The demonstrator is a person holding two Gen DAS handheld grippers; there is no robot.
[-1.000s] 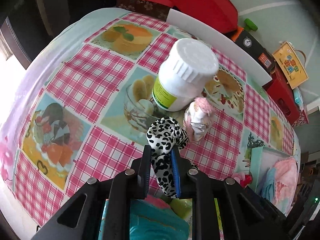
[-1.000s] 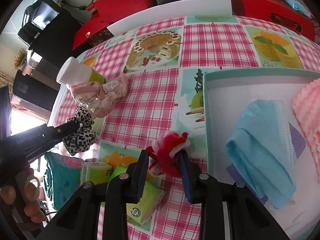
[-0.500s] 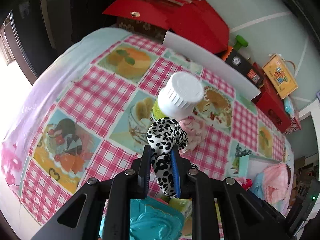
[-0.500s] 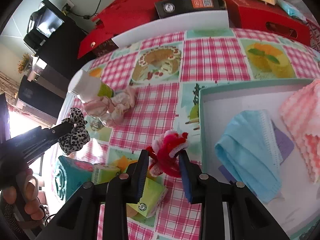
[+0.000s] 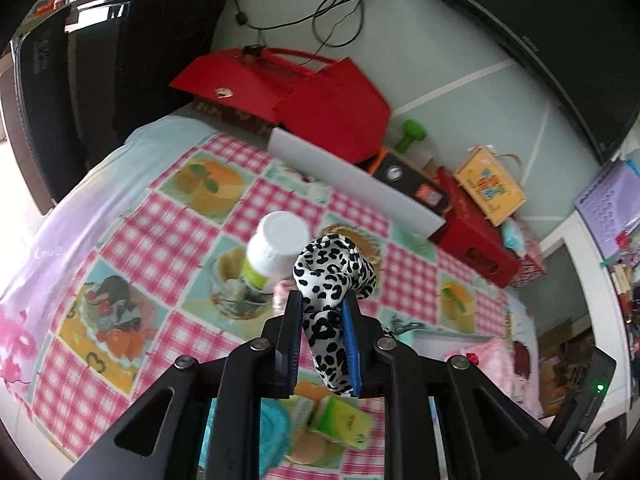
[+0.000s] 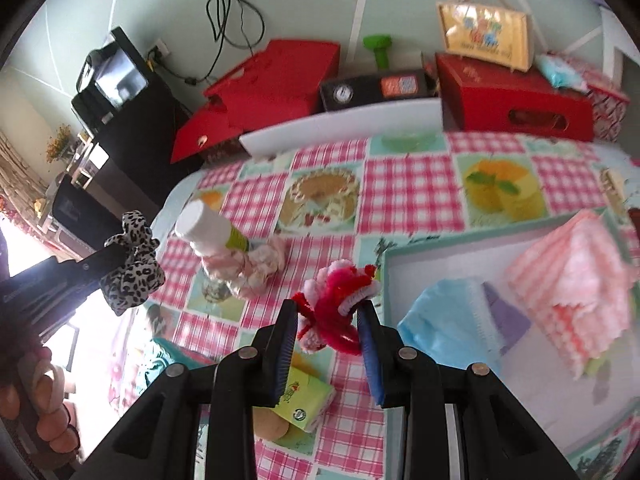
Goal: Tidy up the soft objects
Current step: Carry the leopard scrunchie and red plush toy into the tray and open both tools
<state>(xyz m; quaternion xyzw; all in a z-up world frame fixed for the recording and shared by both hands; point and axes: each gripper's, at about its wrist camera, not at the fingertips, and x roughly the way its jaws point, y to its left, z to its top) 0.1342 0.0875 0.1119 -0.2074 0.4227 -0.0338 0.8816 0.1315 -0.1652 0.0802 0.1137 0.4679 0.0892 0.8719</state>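
My left gripper (image 5: 322, 304) is shut on a leopard-print scrunchie (image 5: 332, 280), held well above the checked tablecloth; the same scrunchie (image 6: 130, 264) shows at the left of the right wrist view. My right gripper (image 6: 329, 308) is shut on a red and pink fuzzy scrunchie (image 6: 338, 308), just left of the teal-rimmed tray (image 6: 460, 236). In the tray lie a blue face mask (image 6: 448, 328) and a pink checked cloth (image 6: 576, 276). A pale pink scrunchie (image 6: 256, 268) rests on the table beside a white bottle (image 6: 210, 230).
Green tissue packs (image 6: 306, 398), a round tan object and a teal towel (image 6: 166, 362) lie near the table's front. Red boxes (image 6: 508, 100), a white board (image 6: 344, 124) and a black case line the far edge. A person's fingers (image 6: 44, 400) hold the left gripper's handle.
Both grippers have risen with their scrunchies held; the table, bottle and tray look smaller and farther, and more of the back wall and boxes comes into view.
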